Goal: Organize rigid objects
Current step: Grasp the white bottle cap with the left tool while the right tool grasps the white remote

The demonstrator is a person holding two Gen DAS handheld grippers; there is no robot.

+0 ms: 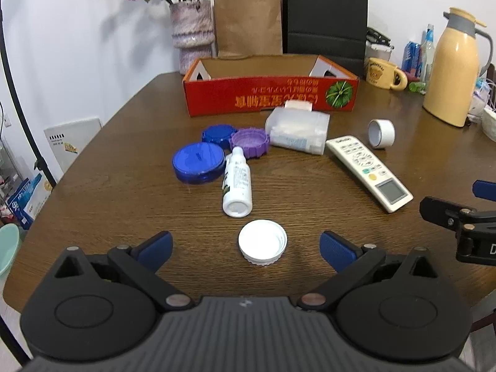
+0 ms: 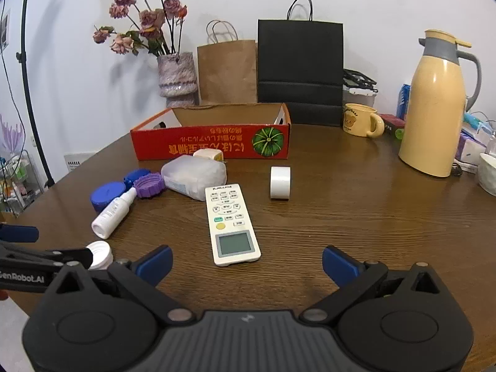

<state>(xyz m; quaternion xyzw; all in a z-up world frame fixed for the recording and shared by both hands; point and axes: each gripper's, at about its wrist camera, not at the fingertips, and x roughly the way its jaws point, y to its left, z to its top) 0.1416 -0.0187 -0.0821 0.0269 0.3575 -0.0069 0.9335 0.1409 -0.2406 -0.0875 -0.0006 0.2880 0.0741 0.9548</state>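
My left gripper [image 1: 246,248] is open, with a white cap [image 1: 262,241] lying on the table between its fingers. Beyond it lie a white bottle [image 1: 237,183], a blue round lid [image 1: 198,162], a smaller blue lid [image 1: 218,135], a purple cap [image 1: 249,141] and a translucent container [image 1: 297,133]. My right gripper [image 2: 246,266] is open, just short of the white remote [image 2: 231,224]. A white tape roll [image 2: 280,183] stands beyond. The empty red box [image 2: 210,142] sits behind them.
A yellow thermos [image 2: 437,105] and a yellow mug [image 2: 361,120] stand at the back right. A vase with flowers [image 2: 176,76], a brown paper bag [image 2: 228,71] and a black bag [image 2: 300,68] stand behind the box. Clutter lies at the far right edge.
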